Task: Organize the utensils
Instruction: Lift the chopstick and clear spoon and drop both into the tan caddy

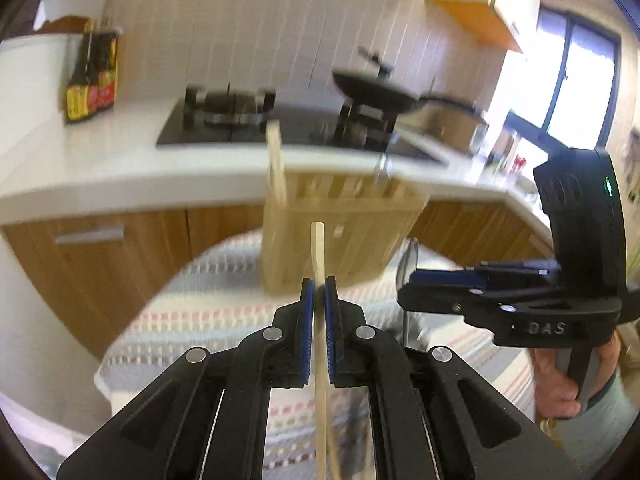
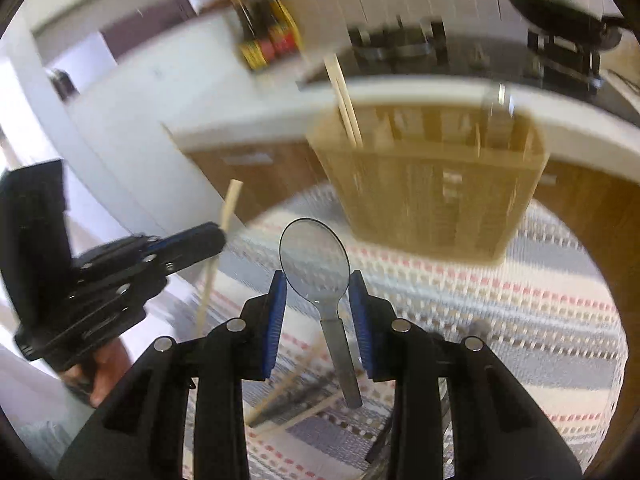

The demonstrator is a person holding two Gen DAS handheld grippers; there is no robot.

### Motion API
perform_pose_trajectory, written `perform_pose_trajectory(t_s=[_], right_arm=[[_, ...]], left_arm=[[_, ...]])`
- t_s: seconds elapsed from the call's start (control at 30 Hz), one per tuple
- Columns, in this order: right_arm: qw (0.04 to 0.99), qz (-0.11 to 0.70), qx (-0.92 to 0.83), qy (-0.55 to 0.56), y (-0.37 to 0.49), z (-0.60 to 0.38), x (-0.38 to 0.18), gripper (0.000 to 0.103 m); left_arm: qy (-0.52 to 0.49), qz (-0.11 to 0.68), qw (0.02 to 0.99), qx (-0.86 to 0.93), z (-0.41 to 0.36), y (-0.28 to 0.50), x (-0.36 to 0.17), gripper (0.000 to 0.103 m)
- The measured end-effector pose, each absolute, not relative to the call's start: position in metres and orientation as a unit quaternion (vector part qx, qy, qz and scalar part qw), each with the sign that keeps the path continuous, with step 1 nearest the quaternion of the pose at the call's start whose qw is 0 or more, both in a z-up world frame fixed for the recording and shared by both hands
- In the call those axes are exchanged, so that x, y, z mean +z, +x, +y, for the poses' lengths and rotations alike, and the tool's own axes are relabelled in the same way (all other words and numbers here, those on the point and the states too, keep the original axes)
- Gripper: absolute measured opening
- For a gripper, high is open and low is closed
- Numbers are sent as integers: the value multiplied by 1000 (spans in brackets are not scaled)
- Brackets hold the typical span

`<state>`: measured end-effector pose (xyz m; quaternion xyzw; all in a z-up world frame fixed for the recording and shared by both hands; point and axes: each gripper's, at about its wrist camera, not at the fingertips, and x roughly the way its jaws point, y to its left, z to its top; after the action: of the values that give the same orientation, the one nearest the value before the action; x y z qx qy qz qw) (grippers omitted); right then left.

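My left gripper [image 1: 319, 286] is shut on a pale wooden chopstick [image 1: 318, 248], which stands upright between the blue pads, lifted off the table. From the right wrist, that gripper [image 2: 216, 236] and its chopstick [image 2: 230, 204] appear at the left. My right gripper [image 2: 318, 280] is shut on a metal spoon [image 2: 314, 252], pads against the lower sides of the bowl, handle hanging back below. Ahead of both stands a wooden utensil holder [image 2: 432, 192] with slotted compartments; a pair of chopsticks [image 2: 344, 96] sticks out of its left end. From the left wrist, the right gripper [image 1: 416, 280] is at right, level with mine.
A striped tablecloth [image 2: 520, 320] covers the table; loose chopsticks [image 2: 280, 396] lie on it under my right gripper. Behind the holder runs a white counter [image 1: 100, 168] with a gas hob [image 1: 228, 116], a black pan [image 1: 376, 92] and sauce bottles [image 1: 92, 80]. Wooden cabinets [image 1: 100, 264] stand below.
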<state>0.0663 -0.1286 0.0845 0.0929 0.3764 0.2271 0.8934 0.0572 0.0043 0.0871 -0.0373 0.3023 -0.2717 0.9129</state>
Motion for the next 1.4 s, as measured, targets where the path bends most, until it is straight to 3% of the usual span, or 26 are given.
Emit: perform_pose_trajectory(t_s=[0.33,0.57,0.83,1.27,1.37,1.4], right_arm=[[935,249,222,122,72,-178,175,29],[959,188,170,127,97,-222,204,29],[970,175,120,114,137,-246,178,29],[959,225,125,119,157,-244,121,30],[958,233,118,120,150,-243,117,30],[957,236,117,121,147,-243,116,32]], left_arm=[[-60,197,939,-277,-25,93,175,4],[-96,125,945,-288,-43,126,196,4],[-111,76,965,-223,-60,171,177,4],[-67,83,972,-207,-69,178,133,4],[-64,93,970,-214,-66,168,130,16],[-63,97,969,-216,-64,161,129,24]])
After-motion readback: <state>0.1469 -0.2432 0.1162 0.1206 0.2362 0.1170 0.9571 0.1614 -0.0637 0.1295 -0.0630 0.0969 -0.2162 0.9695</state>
